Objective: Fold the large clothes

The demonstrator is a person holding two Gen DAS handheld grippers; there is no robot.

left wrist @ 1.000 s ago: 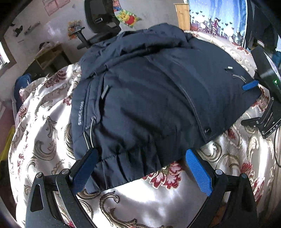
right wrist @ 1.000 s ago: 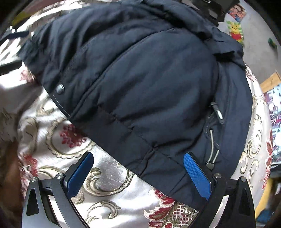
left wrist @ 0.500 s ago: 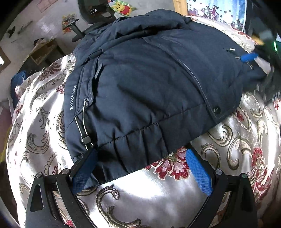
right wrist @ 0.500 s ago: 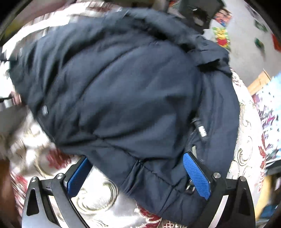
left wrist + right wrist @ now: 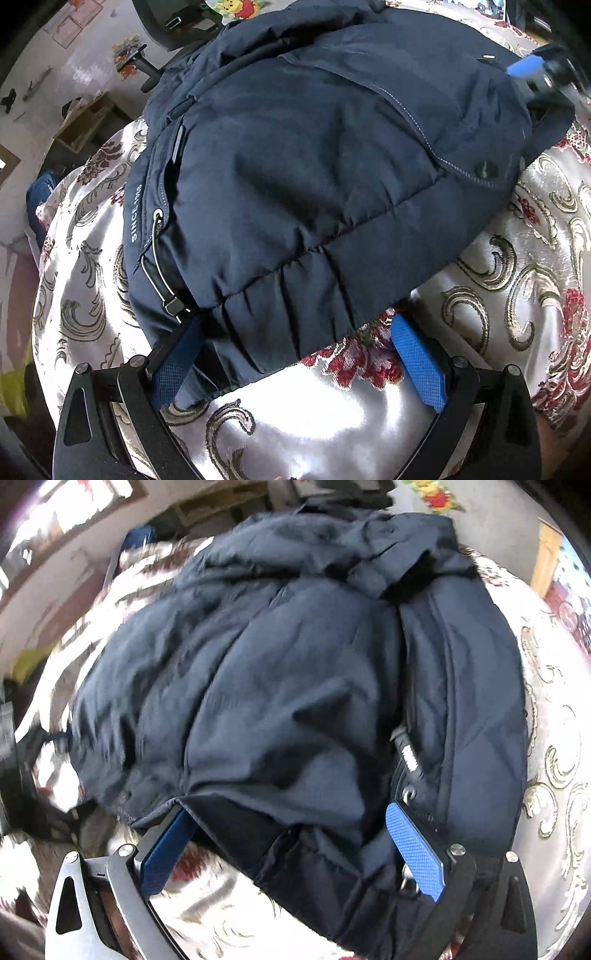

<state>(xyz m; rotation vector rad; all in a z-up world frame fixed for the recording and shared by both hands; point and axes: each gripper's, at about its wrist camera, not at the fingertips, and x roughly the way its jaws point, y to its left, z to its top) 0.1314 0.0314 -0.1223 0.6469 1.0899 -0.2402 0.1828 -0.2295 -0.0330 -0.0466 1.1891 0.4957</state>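
A large navy padded jacket (image 5: 314,177) lies partly folded on a cream floral bedspread (image 5: 517,266). My left gripper (image 5: 295,354) is open at the jacket's hem; its left finger (image 5: 173,365) is partly under the hem corner, and the right finger (image 5: 417,365) rests on the bedspread. The jacket (image 5: 288,701) fills the right wrist view. My right gripper (image 5: 291,845) is open astride the opposite hem corner, with fabric between its jaws. The right gripper's blue pad (image 5: 524,68) shows at the far side in the left wrist view.
A black office chair (image 5: 173,26) and a wooden shelf unit (image 5: 85,125) stand on the floor beyond the bed. The bedspread (image 5: 554,760) extends right of the jacket. A wooden board (image 5: 546,550) stands at the far right.
Both grippers have moved forward onto the jacket's hem, and fabric now lies between their open jaws. The right wrist view has swung sharply and is blurred.
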